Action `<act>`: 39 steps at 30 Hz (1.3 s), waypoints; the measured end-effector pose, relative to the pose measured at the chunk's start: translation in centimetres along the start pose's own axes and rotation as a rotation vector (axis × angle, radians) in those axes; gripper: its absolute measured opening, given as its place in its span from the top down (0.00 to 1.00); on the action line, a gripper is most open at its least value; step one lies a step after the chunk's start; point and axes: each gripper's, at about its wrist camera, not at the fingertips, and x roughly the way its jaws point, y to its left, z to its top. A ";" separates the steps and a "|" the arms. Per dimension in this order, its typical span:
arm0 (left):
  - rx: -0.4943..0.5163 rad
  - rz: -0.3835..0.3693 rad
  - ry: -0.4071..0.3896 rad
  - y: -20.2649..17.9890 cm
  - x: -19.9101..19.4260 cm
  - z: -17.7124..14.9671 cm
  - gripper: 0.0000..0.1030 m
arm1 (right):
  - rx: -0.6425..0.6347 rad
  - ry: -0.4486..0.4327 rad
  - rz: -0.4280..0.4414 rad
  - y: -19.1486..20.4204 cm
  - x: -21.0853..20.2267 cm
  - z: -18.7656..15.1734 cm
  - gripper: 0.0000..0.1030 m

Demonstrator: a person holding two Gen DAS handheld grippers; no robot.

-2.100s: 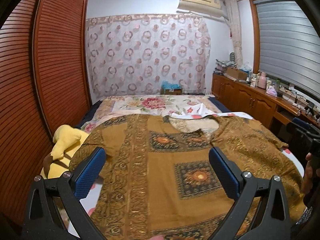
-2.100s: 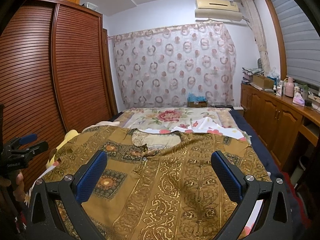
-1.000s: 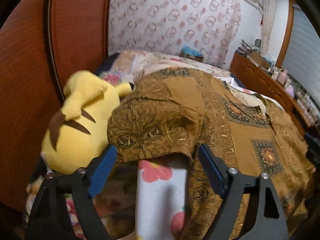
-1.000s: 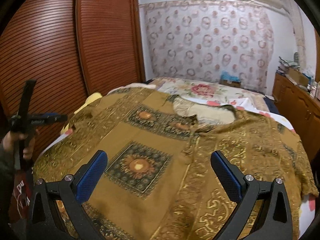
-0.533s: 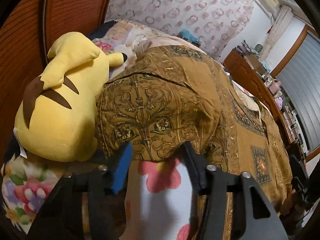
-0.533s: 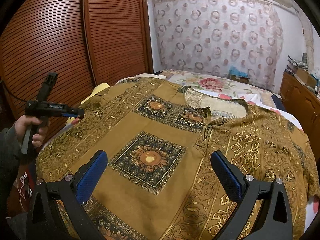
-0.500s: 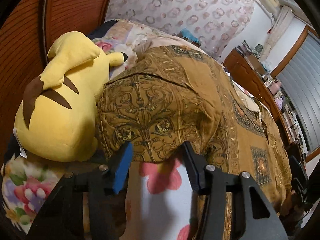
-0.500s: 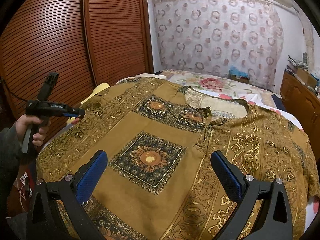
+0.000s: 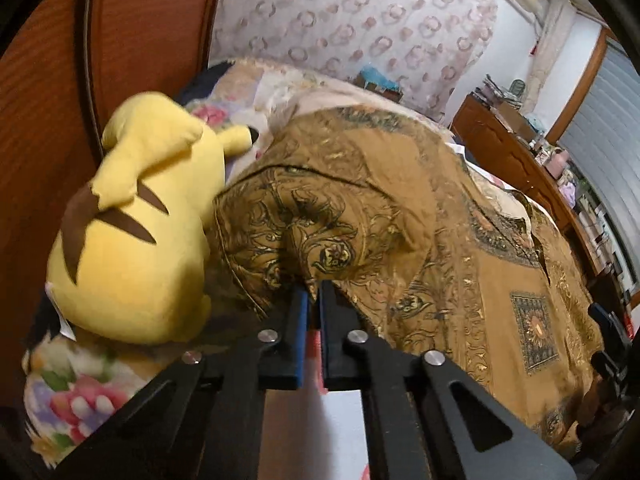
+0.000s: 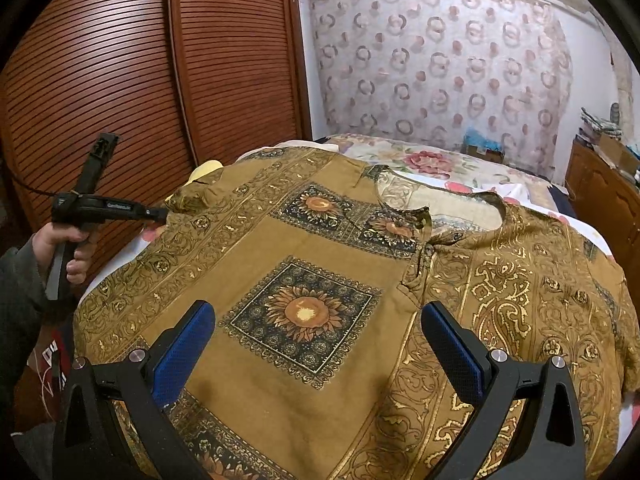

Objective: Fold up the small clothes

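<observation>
Left hand-held gripper (image 9: 313,298) clenched on shirt (image 9: 400,216) sleeve edge, right hand-held gripper (image 10: 318,330) released above shirt front

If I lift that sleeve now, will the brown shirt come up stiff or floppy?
Probably floppy: the brown shirt drapes over the bed edge and bunches where the left gripper pinches its sleeve. Likely light, thin cloth. It may brush the yellow plush beside it.

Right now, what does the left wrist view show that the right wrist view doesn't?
Left wrist only: the left gripper shut on the shirt's sleeve edge, with the whole yellow plush toy beside it. Right wrist only: the right gripper open above the sunflower print, and the left hand on its handle. Both: the brown patterned shirt spread on the bed.
</observation>
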 end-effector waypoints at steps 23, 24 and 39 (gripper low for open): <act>0.340 -0.160 -0.118 -17.0 -4.5 3.4 0.95 | 0.098 -0.047 -0.062 -3.7 -2.1 -0.8 0.00; 0.357 -0.181 -0.113 -17.8 -4.7 3.0 0.94 | 0.104 -0.047 -0.065 -3.9 -2.2 -1.0 0.00; 0.276 -0.059 -0.146 -13.4 -6.6 0.0 0.31 | 0.010 -0.038 -0.004 -3.0 -0.2 2.0 0.29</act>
